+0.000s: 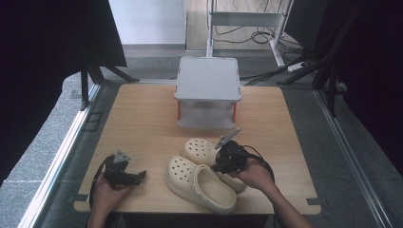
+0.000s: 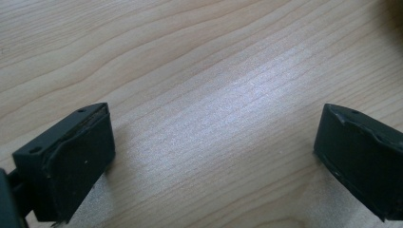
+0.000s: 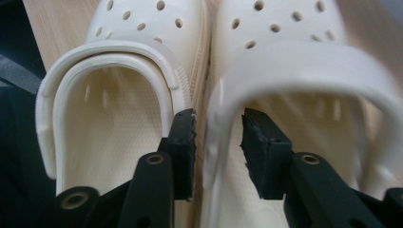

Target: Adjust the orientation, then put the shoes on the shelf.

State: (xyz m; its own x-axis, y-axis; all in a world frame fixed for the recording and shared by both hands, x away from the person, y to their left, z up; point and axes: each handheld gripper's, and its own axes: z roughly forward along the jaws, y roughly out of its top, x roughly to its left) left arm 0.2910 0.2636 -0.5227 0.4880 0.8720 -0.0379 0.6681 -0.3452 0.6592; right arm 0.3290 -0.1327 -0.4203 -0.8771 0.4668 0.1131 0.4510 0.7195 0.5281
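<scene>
Two cream perforated clogs lie side by side at the table's front middle, toes pointing away and left: the near clog and the far clog. My right gripper is at their heels. One jaw stands at the seam between the clogs, the other inside the far clog, and that clog's inner side wall is between them. A small gap shows at each pad, so this gripper is open. My left gripper rests wide open over bare wood at the front left, with nothing between its jaws.
A grey-lidded translucent box with orange latches stands at the table's back middle. The wooden table has bare room on the left and right. Its front edge runs just below the near clog.
</scene>
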